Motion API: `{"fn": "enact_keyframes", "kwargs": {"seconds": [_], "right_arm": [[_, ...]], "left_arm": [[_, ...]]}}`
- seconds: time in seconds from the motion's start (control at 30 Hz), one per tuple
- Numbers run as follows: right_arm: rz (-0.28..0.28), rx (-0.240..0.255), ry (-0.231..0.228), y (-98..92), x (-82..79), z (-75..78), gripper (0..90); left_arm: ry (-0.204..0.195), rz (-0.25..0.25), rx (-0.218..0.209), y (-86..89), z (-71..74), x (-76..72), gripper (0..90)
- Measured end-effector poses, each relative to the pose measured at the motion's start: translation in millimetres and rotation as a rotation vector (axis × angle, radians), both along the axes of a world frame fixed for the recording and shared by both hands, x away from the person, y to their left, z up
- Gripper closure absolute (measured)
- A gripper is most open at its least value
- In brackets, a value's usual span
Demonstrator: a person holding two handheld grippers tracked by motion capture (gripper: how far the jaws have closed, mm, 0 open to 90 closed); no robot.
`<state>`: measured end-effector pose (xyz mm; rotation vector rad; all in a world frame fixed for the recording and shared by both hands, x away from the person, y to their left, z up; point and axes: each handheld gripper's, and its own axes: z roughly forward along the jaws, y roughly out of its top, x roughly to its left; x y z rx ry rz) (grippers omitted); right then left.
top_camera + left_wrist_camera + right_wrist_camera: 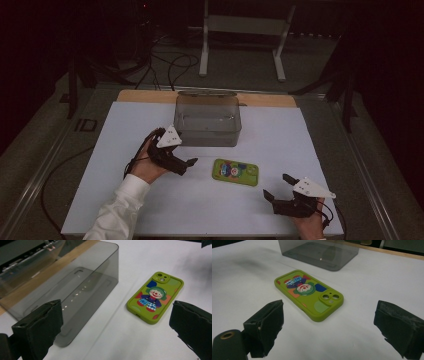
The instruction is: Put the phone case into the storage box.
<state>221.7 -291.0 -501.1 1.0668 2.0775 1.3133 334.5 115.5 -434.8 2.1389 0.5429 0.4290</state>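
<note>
Flanking the phone [235, 171], left tongs [186, 165] at 9 o'clock, right tongs [278, 187] at 4, both gaping, empty; grip long edges squarely.

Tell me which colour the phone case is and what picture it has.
Lime green phone case with a cartoon clown; clearest in the left gripper view.

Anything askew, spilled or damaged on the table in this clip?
Nothing stands out. The green phone case lies flat, back up, on the white sheet, apart from the grey bin, which stands upright and looks empty. Both grippers, left and right, are open and hold nothing.
</note>
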Motion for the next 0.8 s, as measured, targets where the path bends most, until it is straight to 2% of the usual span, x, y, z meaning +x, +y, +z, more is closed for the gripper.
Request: {"fn": "enact_keyframes", "kwargs": {"seconds": [0.37, 0.8], "right_arm": [[0.003, -0.001, 0.001, 0.0, 0.4, -0.2, 9.2], [0.003, -0.005, 0.002, 0.1, 0.7, -0.3, 9.2]], "left_arm": [[0.016, -0.055, 0.067, -22.4, -5.4, 9.6, 0.0], [0.024, -0.1, 0.117, -42.1, -7.4, 17.3, 0.0]]}}
